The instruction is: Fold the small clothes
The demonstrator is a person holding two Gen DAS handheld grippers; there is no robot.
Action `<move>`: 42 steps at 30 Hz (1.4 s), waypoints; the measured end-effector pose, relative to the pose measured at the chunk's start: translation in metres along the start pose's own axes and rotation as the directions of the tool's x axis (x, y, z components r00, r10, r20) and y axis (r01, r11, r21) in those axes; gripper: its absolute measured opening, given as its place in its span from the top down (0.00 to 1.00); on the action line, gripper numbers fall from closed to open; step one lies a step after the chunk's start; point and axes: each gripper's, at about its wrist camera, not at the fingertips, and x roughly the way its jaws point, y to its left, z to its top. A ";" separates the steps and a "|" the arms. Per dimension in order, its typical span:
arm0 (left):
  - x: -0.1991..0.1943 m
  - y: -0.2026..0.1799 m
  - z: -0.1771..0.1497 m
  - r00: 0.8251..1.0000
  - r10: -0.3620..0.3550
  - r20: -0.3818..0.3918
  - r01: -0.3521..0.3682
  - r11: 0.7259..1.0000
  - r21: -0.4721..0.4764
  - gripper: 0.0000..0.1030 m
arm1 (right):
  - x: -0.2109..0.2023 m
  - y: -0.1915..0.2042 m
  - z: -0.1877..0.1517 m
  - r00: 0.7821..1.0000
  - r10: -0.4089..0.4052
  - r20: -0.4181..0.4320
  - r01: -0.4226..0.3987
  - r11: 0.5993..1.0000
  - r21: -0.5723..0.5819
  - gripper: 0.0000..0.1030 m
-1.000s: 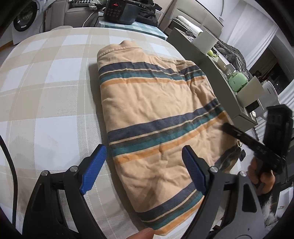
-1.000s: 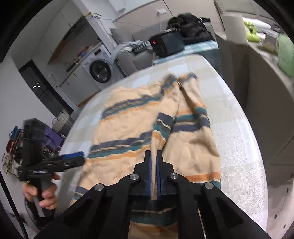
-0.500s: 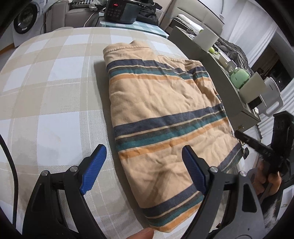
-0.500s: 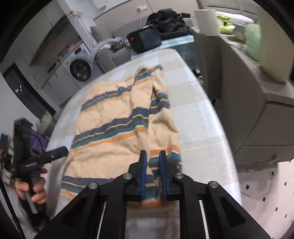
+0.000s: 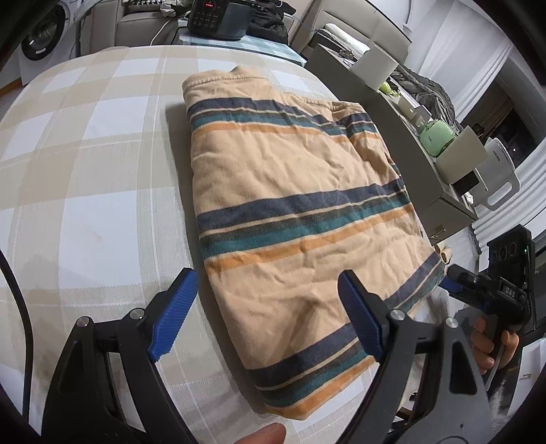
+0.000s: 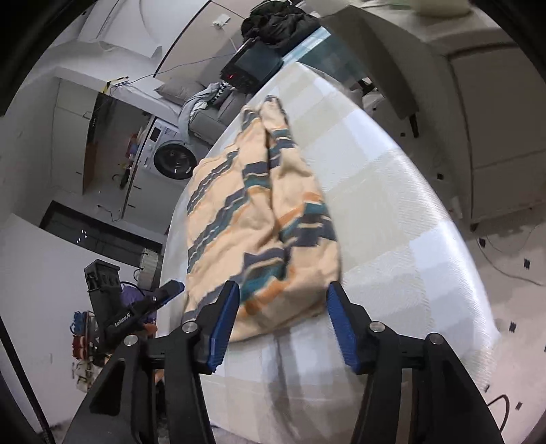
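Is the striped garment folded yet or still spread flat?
Folded: the striped garment lies doubled on the checked tablecloth, layered edges showing at its near corner.

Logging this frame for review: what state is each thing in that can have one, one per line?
Striped garment: folded lengthwise, lying flat on the table, wrinkled, not gripped.
Left gripper: open, above the garment's near edge, pads clear of the cloth.
Right gripper: jaws opening, at the garment's end, pads not pressing it.
Checked tablecloth: spread flat.
Black appliance: red display lit.
Washing machine: door shut.
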 end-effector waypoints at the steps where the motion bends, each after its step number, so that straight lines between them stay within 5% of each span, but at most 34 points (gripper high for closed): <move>1: 0.000 0.001 -0.001 1.000 -0.002 0.000 0.002 1.000 -0.003 0.20 | 0.005 0.005 0.001 1.000 -0.018 0.011 0.018 1.000 -0.005 0.47; 3: 0.001 0.002 -0.004 1.000 -0.003 -0.003 0.003 1.000 -0.011 0.20 | 0.012 0.011 0.004 0.994 -0.101 0.035 0.102 0.995 -0.008 0.58; 4: 0.001 0.004 -0.005 1.000 -0.001 -0.006 0.001 1.000 -0.018 0.20 | 0.015 0.014 0.005 0.987 -0.150 0.051 0.151 0.988 -0.019 0.77; 5: 0.002 0.005 -0.007 1.000 0.002 -0.009 -0.002 1.000 -0.025 0.20 | 0.016 0.016 0.005 0.985 -0.162 0.061 0.164 0.986 -0.030 0.84; 8: 0.000 0.008 -0.011 1.000 0.002 -0.009 -0.002 1.000 -0.029 0.20 | 0.007 0.030 0.004 0.983 -0.153 0.102 0.160 0.985 -0.059 0.88; 13: -0.003 0.010 -0.016 1.000 -0.003 -0.004 0.003 0.999 -0.032 0.20 | -0.013 0.063 0.007 0.991 0.002 0.136 0.010 0.996 -0.085 0.88; 20: -0.006 0.015 -0.025 1.000 -0.010 -0.008 0.010 0.999 -0.044 0.20 | 0.016 0.018 0.002 0.989 -0.149 0.021 0.149 0.989 0.021 0.84; 22: -0.006 0.018 -0.026 1.000 -0.007 -0.012 0.007 0.999 -0.045 0.20 | 0.018 0.006 0.001 0.994 -0.107 0.002 0.106 0.992 0.066 0.80; 27: -0.006 0.022 -0.027 1.000 -0.006 -0.011 0.006 0.998 -0.056 0.20 | 0.002 0.023 0.010 0.985 -0.161 0.055 0.163 0.986 -0.031 0.65; 32: -0.003 0.020 -0.024 1.000 -0.012 -0.009 0.011 0.999 -0.050 0.20 | 0.003 0.051 0.044 0.978 -0.163 0.131 0.183 0.969 -0.163 0.54; 38: 0.002 0.021 -0.011 1.000 0.008 0.007 -0.008 0.999 -0.053 0.20 | 0.059 0.074 0.106 0.988 -0.142 0.065 0.154 0.956 -0.249 0.54; 42: 0.005 0.027 -0.003 1.000 0.006 0.014 -0.005 0.997 -0.077 0.20 | 0.104 0.069 0.139 0.975 -0.217 0.044 0.221 0.947 -0.232 0.55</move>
